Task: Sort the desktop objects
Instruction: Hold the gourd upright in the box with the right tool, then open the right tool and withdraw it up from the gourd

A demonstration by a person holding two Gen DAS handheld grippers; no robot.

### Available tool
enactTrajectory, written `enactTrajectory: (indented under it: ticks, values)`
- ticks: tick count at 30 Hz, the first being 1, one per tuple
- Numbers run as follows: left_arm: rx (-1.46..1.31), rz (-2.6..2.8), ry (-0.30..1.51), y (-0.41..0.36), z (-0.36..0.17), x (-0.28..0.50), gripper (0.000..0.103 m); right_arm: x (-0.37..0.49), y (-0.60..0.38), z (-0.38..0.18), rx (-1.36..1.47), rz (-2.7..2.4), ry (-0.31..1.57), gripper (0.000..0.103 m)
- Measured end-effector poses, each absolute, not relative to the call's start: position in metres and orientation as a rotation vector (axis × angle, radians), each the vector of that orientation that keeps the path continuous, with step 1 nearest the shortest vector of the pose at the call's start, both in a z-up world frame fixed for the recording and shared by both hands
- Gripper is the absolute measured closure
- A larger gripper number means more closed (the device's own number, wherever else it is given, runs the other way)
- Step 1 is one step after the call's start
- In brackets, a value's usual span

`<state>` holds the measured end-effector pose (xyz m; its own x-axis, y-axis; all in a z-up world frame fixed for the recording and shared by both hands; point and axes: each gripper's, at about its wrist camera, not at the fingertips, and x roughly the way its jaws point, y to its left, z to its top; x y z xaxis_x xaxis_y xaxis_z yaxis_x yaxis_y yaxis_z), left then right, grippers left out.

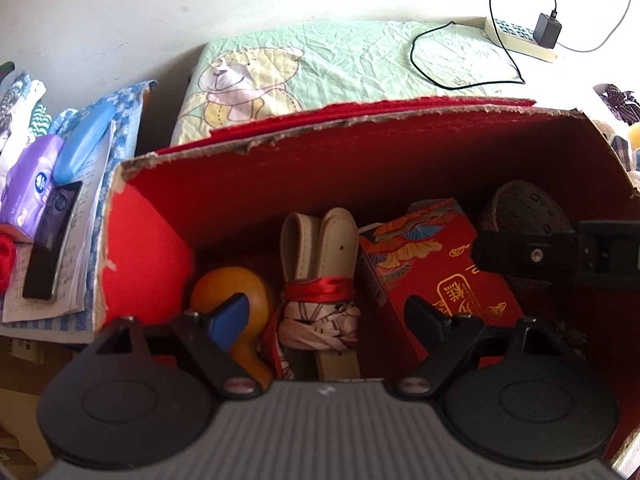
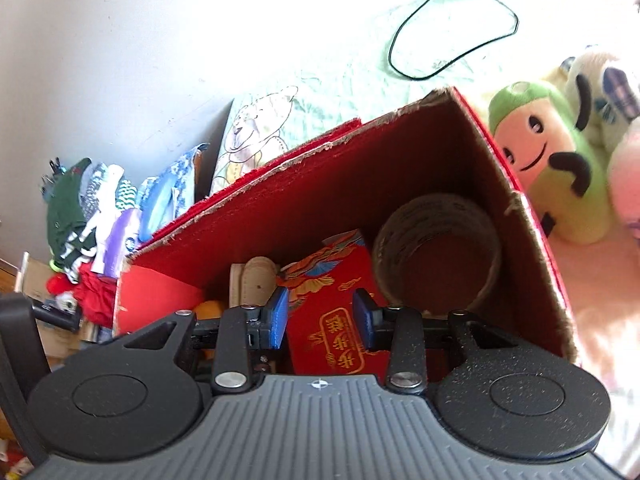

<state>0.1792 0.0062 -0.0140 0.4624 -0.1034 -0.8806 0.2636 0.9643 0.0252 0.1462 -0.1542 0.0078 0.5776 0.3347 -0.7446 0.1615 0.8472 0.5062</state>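
Pale wall and a rumpled green bedsheet (image 1: 360,56) with a teddy-bear print fill the background, and a power strip (image 1: 520,38) with a black plug and looping cable sits toward one o'clock. Over at nine o'clock in the left wrist view a purple tissue pack (image 1: 30,184), a blue case (image 1: 82,144) and a dark phone (image 1: 52,240) lie on papers beside the open red cardboard box (image 1: 152,248), whose torn rim runs across the middle. Inside it, from nine o'clock round to three, lie an orange gourd (image 1: 218,288), a folded cream belt (image 1: 320,240) tied with a red ribbon, a red gift packet (image 1: 436,264) with gold lettering leaning upright, and a roll of tape (image 1: 524,212) against the right wall. The left gripper (image 1: 324,312) hangs over the box with its jaws spread wide, holding nothing, the belt bundle between them but below. The right gripper (image 2: 320,316) also points into the box, its blue pads (image 2: 278,316) parted on either side of the packet's upper edge; whether they touch it I cannot tell. Beyond the box at two o'clock in the right wrist view sit a green plush toy (image 2: 548,152) and other soft toys.
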Motion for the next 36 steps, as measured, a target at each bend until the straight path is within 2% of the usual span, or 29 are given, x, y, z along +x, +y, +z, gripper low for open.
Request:
enactTrajectory:
  ticks: [12, 14, 17, 28, 36]
  values:
    - [0.183, -0.140, 1.031, 0.002, -0.007, 0.173, 0.022, 0.133, -0.157, 0.013, 0.472, 0.059, 0.936, 0.064]
    - [0.179, -0.129, 1.020, 0.002, -0.003, 0.170, 0.020, 0.131, -0.158, 0.014, 0.459, 0.056, 0.931, 0.064]
    - [0.186, -0.108, 0.981, 0.000, 0.005, 0.164, 0.010, 0.128, -0.157, 0.016, 0.442, 0.055, 0.926, 0.064]
    - [0.131, -0.083, 0.947, -0.003, 0.029, 0.145, 0.010, 0.112, -0.156, 0.028, 0.393, 0.071, 0.882, 0.064]
    - [0.082, -0.047, 0.901, -0.008, 0.049, 0.119, 0.005, 0.094, -0.163, 0.045, 0.370, 0.094, 0.824, 0.063]
